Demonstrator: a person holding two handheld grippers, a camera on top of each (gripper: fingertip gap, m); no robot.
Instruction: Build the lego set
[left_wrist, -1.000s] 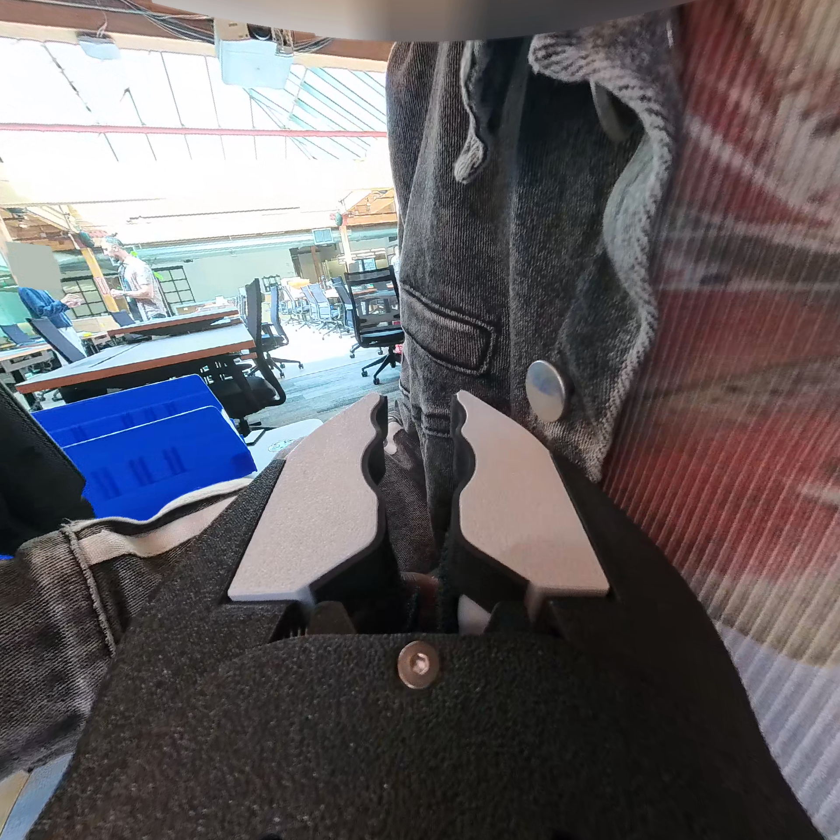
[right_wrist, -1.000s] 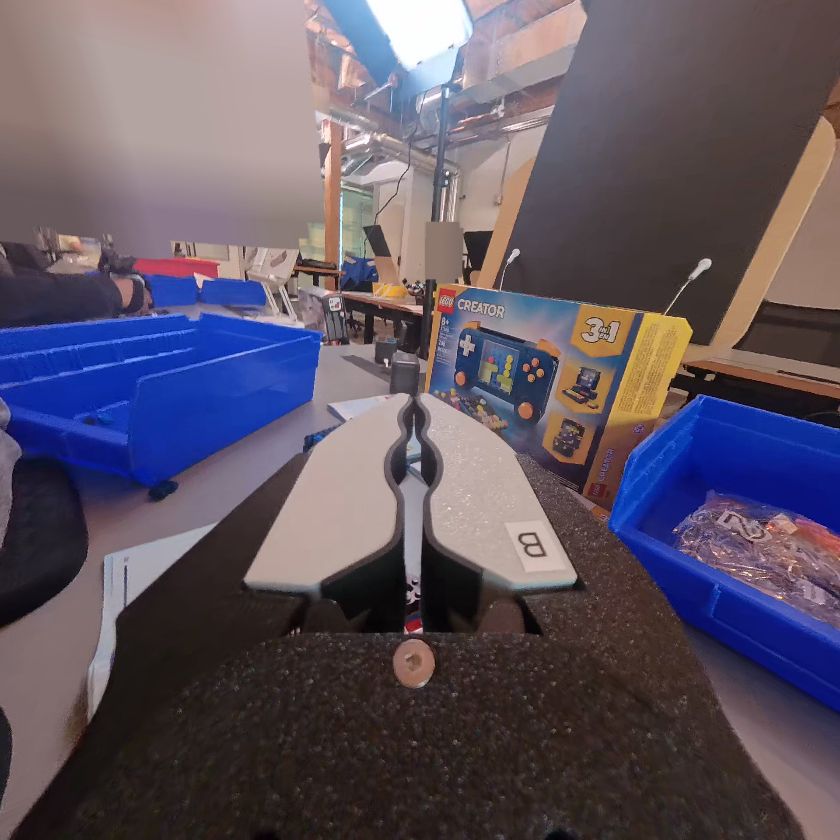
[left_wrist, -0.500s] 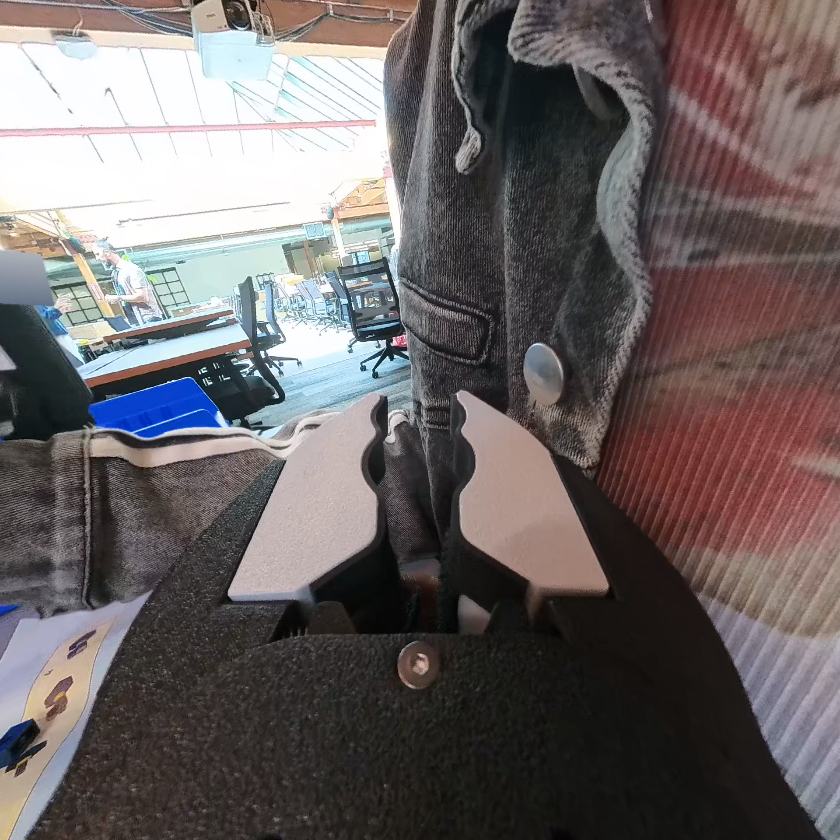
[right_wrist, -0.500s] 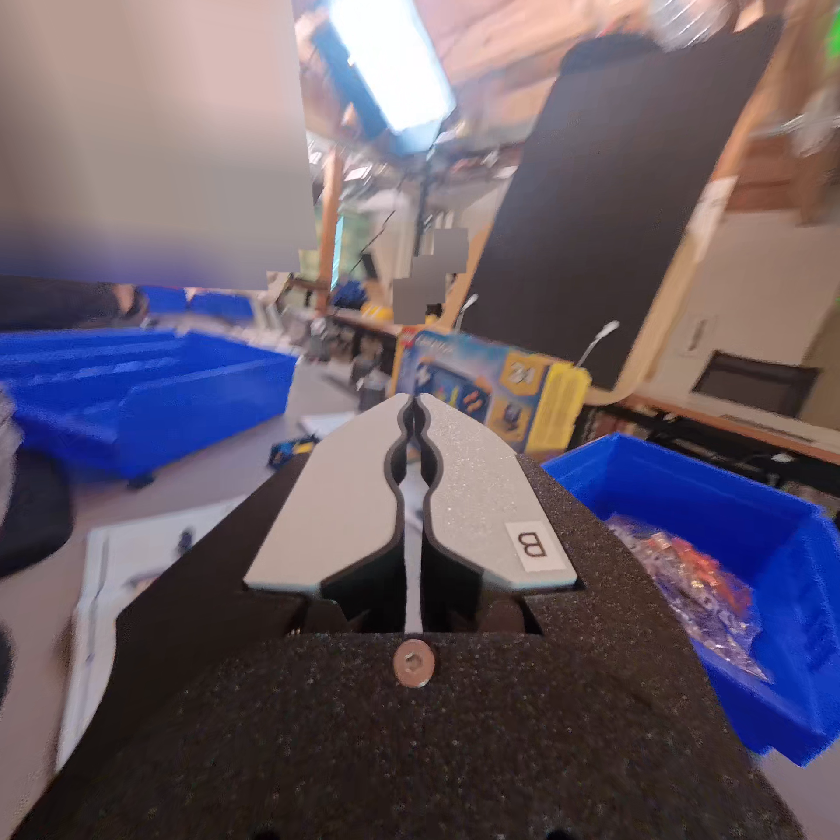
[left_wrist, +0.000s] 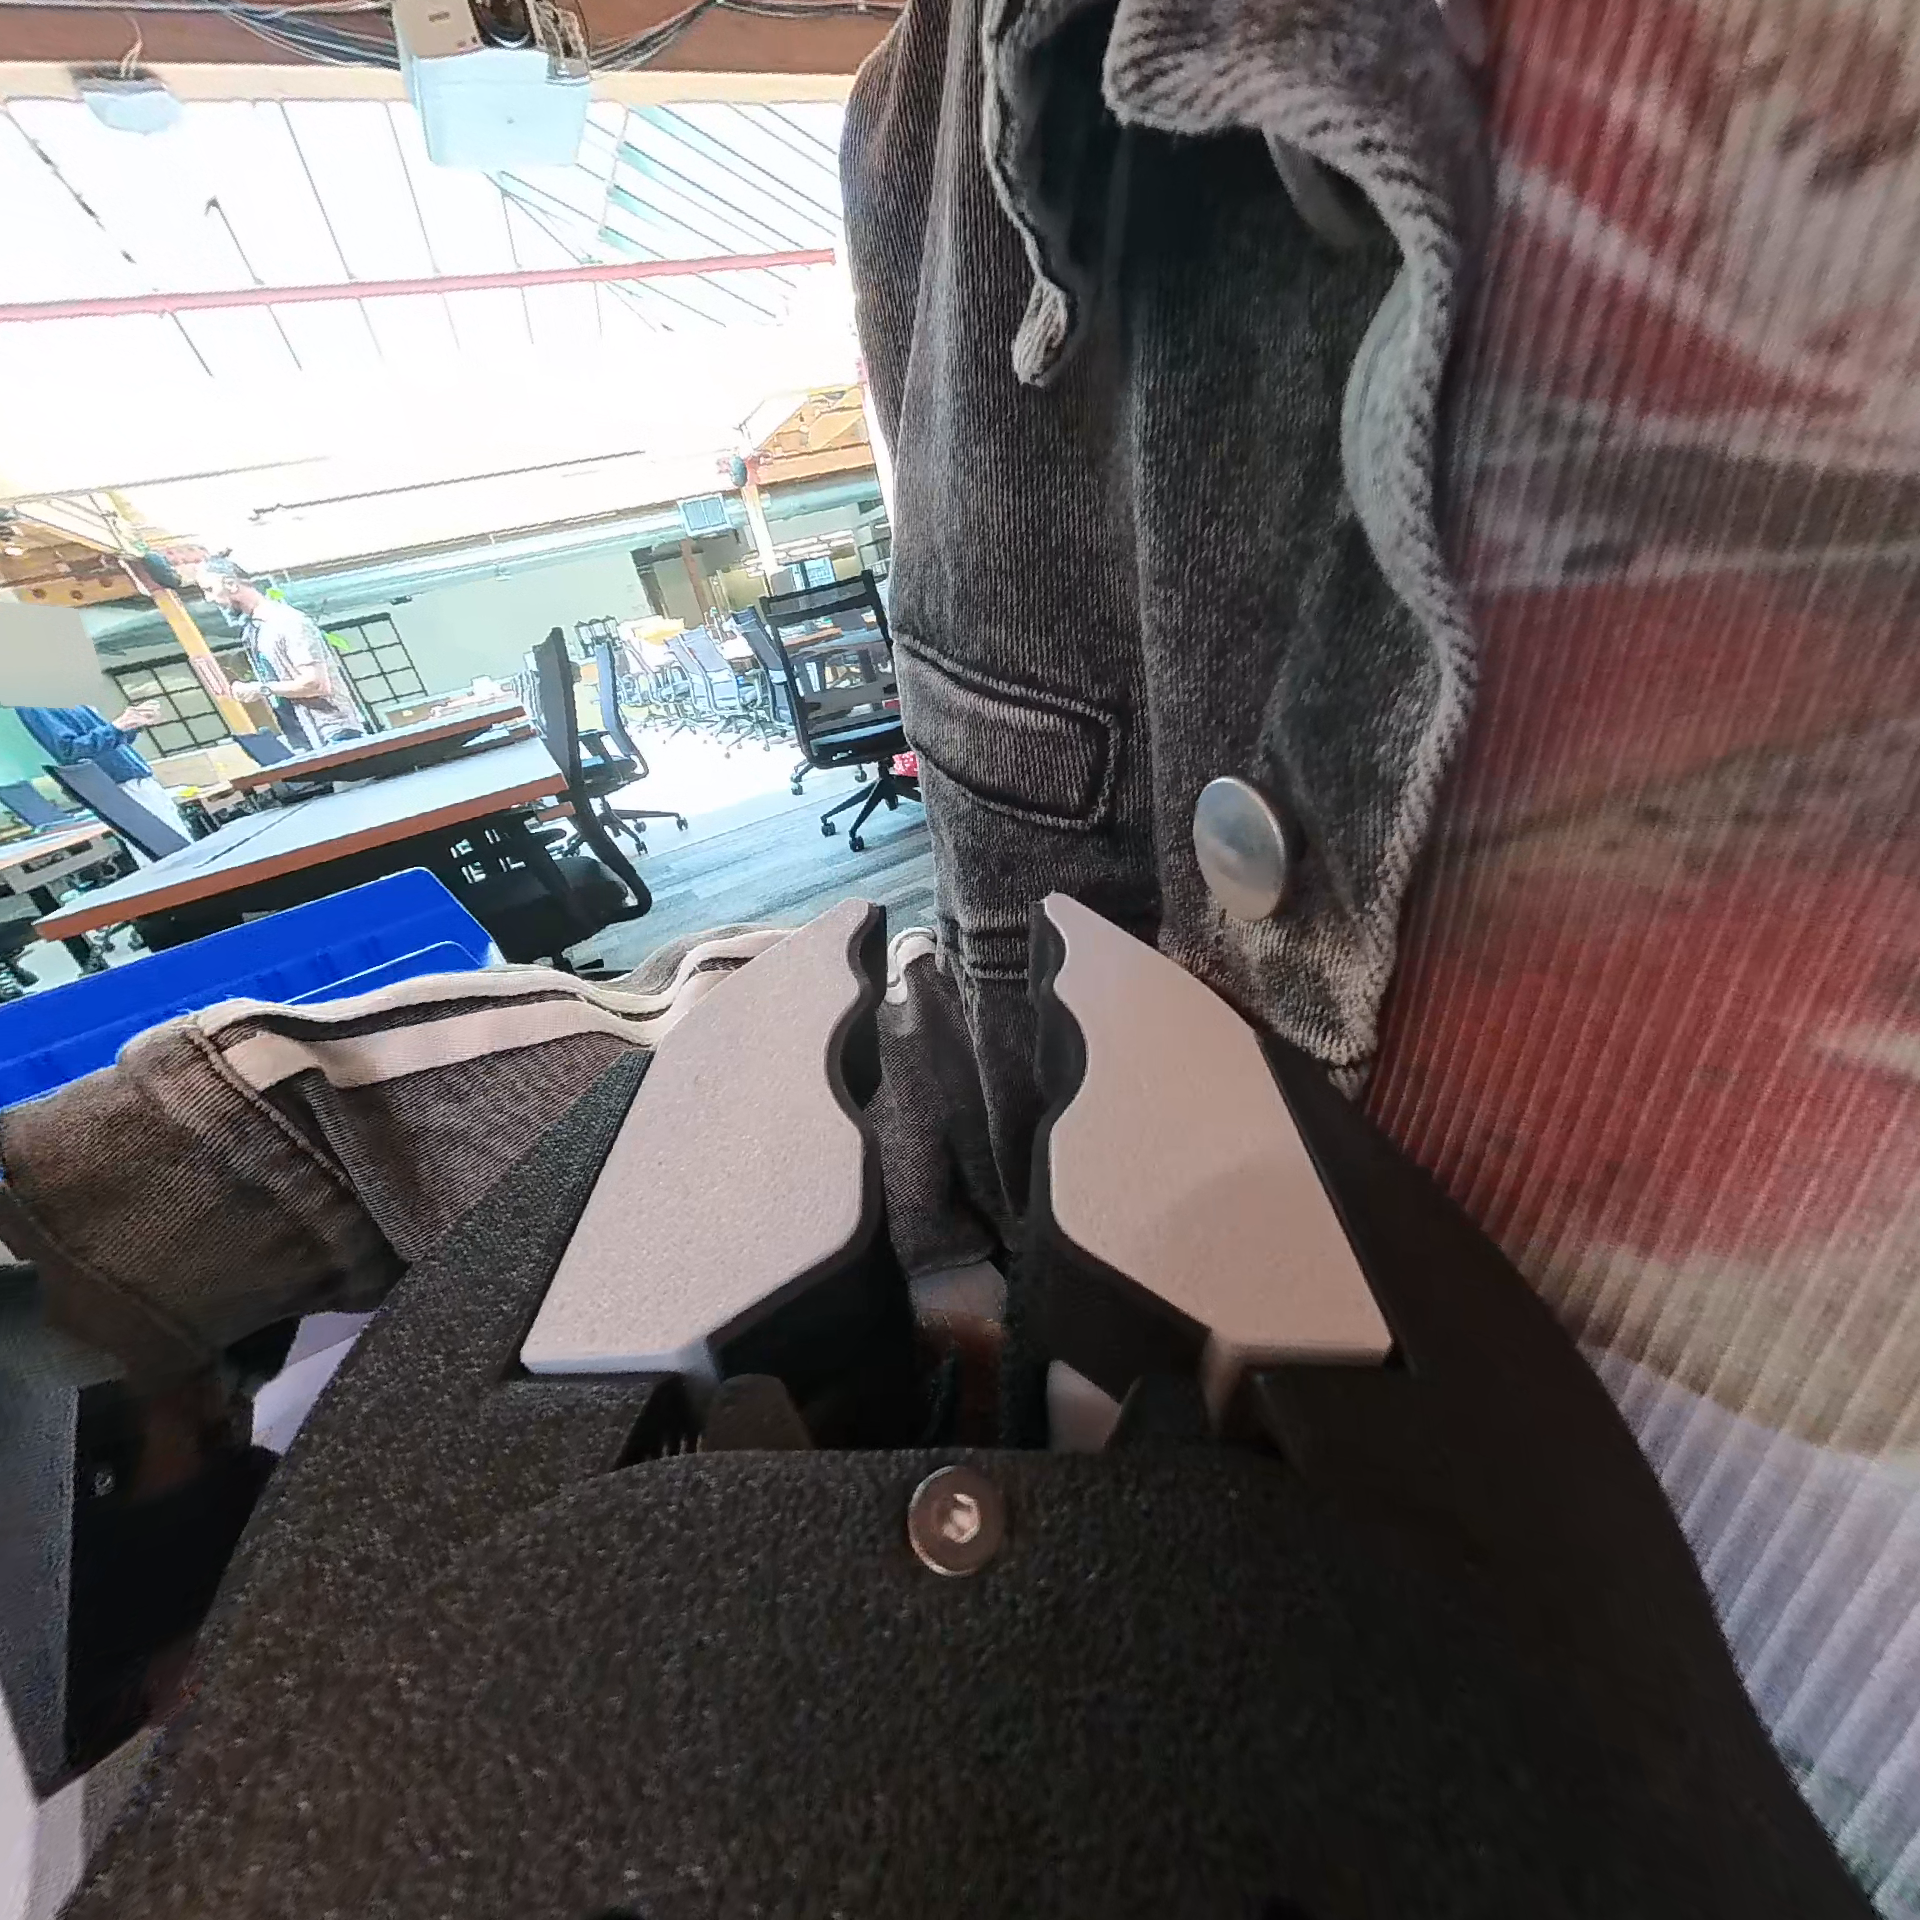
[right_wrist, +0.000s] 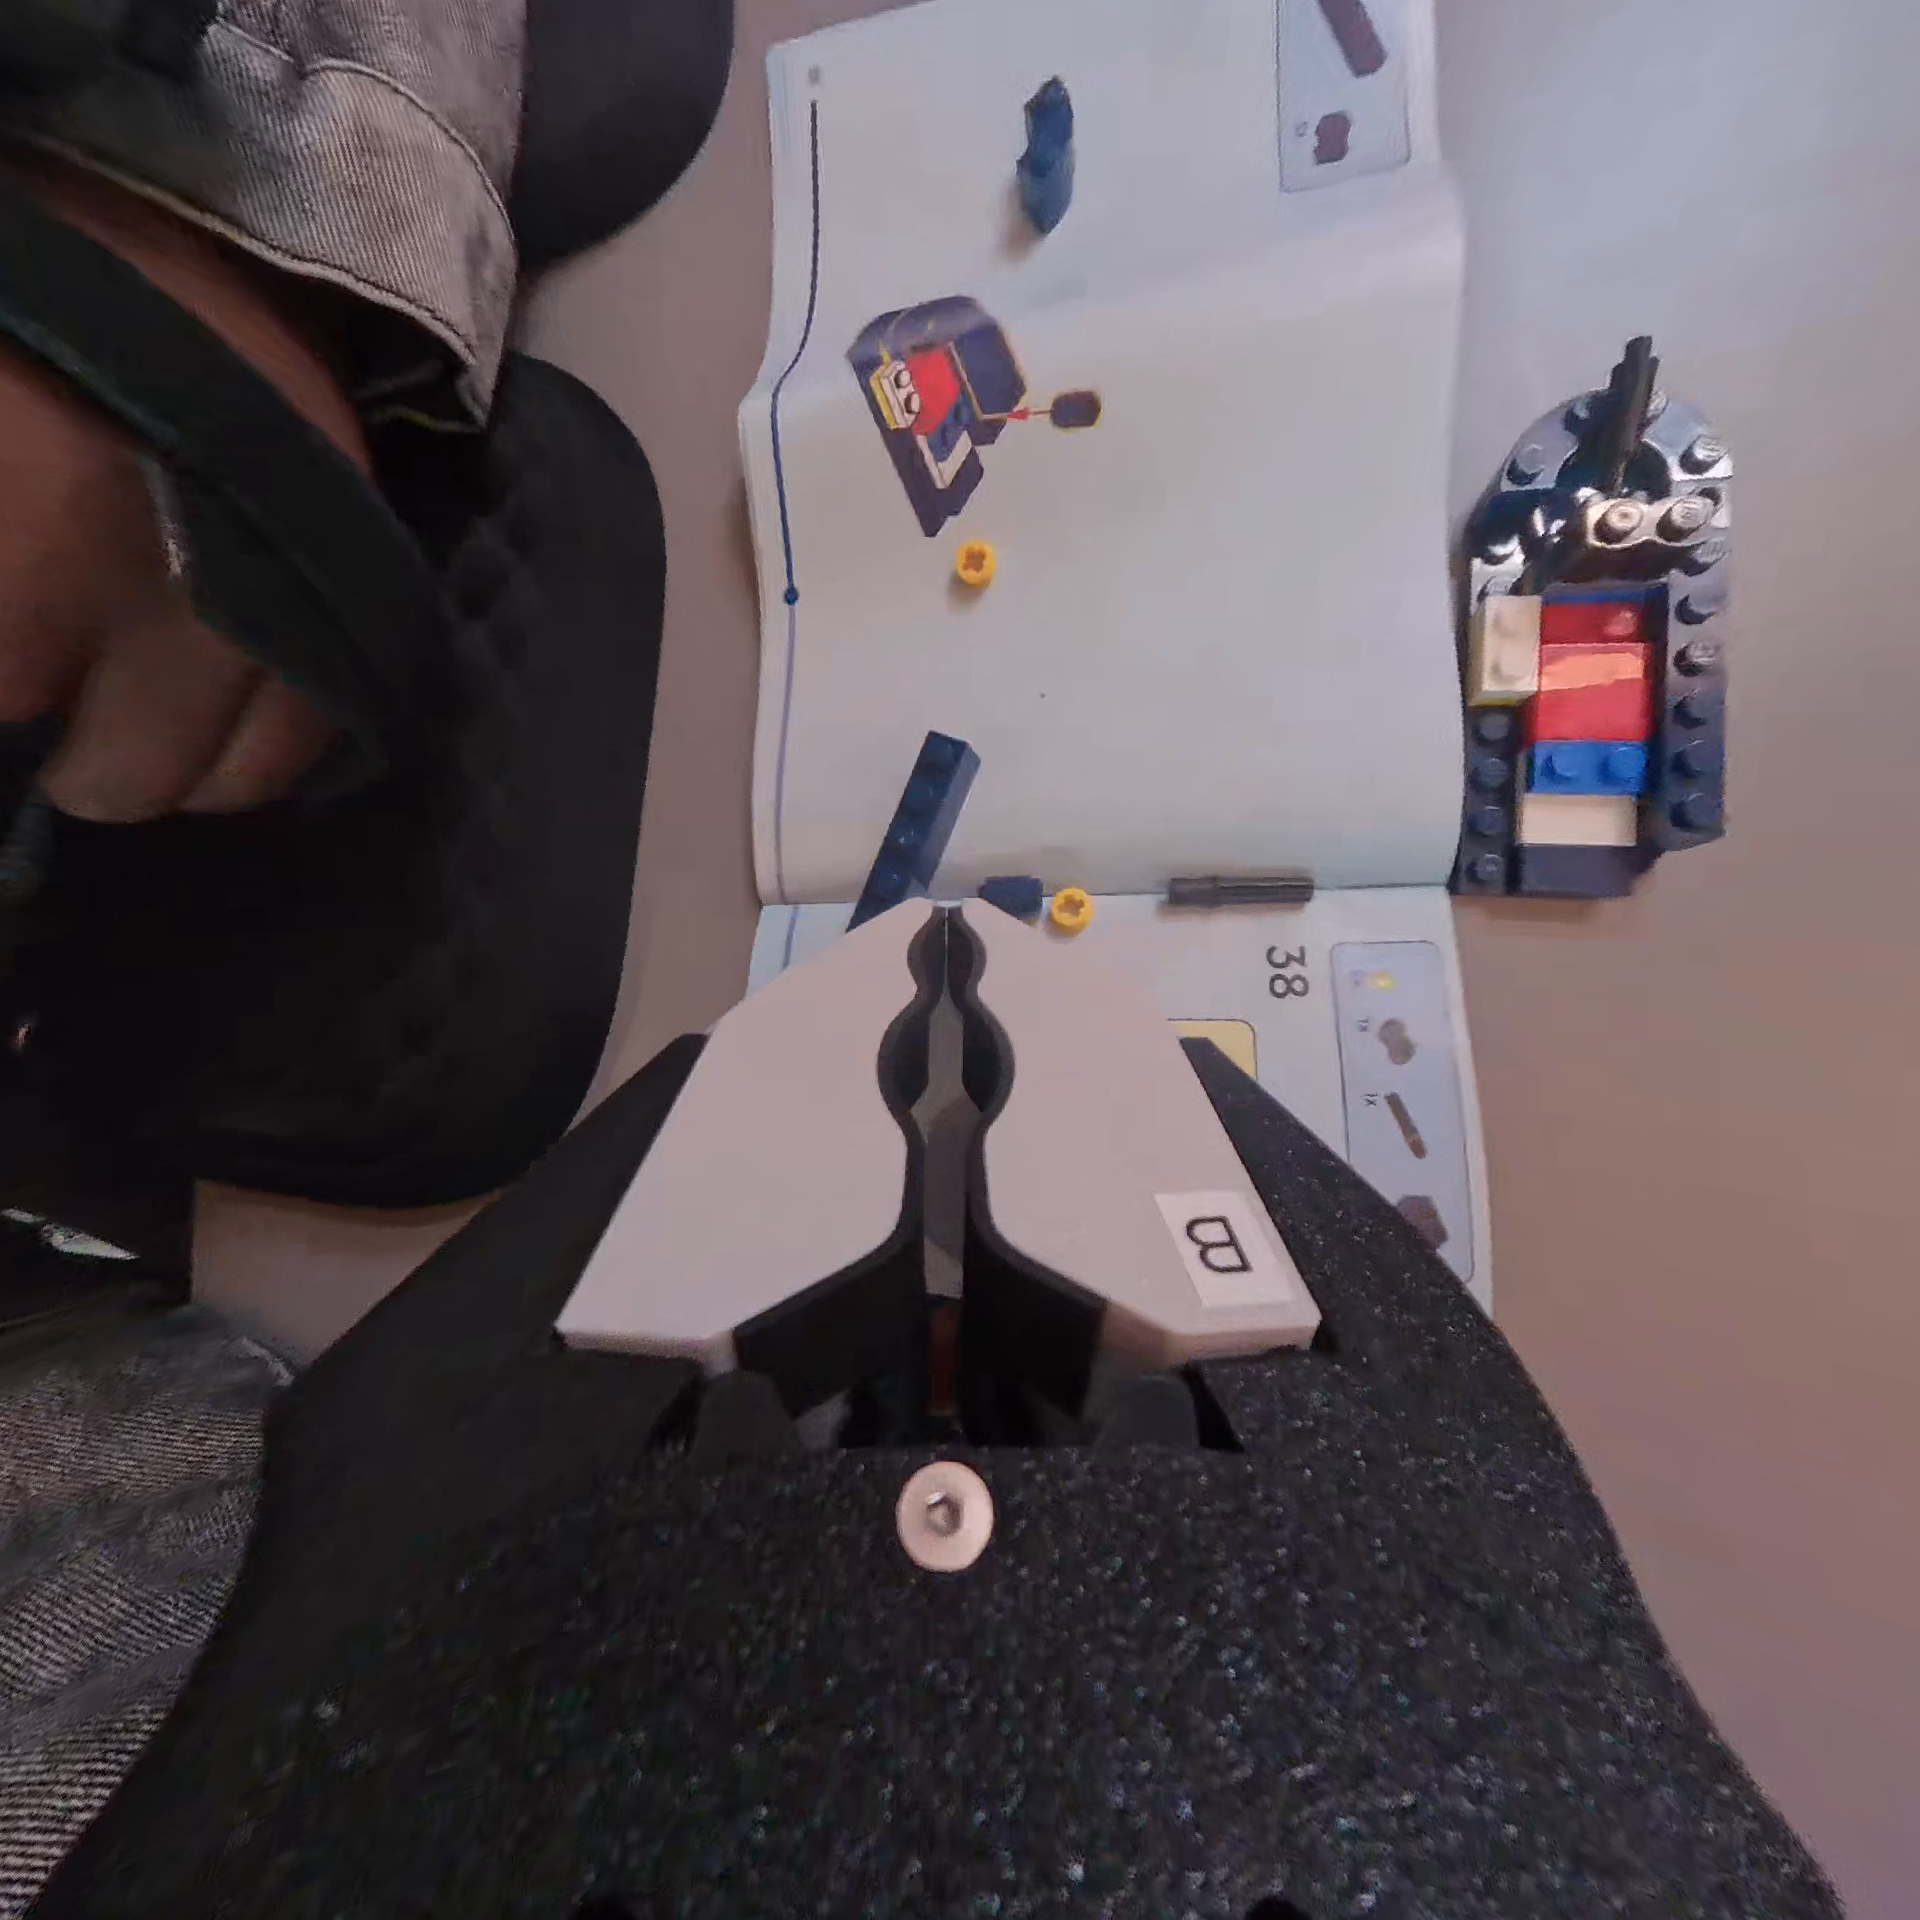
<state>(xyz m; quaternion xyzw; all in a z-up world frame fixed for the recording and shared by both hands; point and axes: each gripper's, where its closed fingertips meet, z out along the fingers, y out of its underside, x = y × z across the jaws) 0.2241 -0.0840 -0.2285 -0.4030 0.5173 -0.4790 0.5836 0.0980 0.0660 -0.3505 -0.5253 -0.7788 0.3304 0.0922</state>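
In the left wrist view we are holding the left gripper (left_wrist: 961, 925) up close against a person's dark grey denim jacket (left_wrist: 1091, 540), with a red ribbed shirt (left_wrist: 1683, 727) crowding the whole right side, so open room is lying only to the left, toward the desks (left_wrist: 343, 821) and office chairs (left_wrist: 831, 707) of a wide hall. Its jaws are standing a narrow way apart; denim is showing in the gap between them, but we cannot tell whether the pads are pressing on it. A denim sleeve (left_wrist: 312, 1122) is crossing just left of the fingers, and behind it a blue bin (left_wrist: 239, 966) is showing only its rim, its contents hidden. In the right wrist view we are looking straight down on a tan table (right_wrist: 1662, 1247), with the right gripper (right_wrist: 945, 914) closed tip to tip and holding nothing. It is hovering over the fold of an open instruction booklet (right_wrist: 1143, 675). A long dark blue brick (right_wrist: 920, 810) is lying just left of the tips, a small dark blue piece (right_wrist: 1010, 894) and a yellow round stud (right_wrist: 1070, 907) just to their right, and a dark grey pin (right_wrist: 1242, 888) farther along the fold. A second yellow stud (right_wrist: 977, 561) and another blue piece (right_wrist: 1044, 156) are resting higher on the page. A partly built brick model (right_wrist: 1600, 665) is sitting on the table at the booklet's right edge, well apart from the tips. A hand (right_wrist: 156, 675) and black padding are filling the left side.
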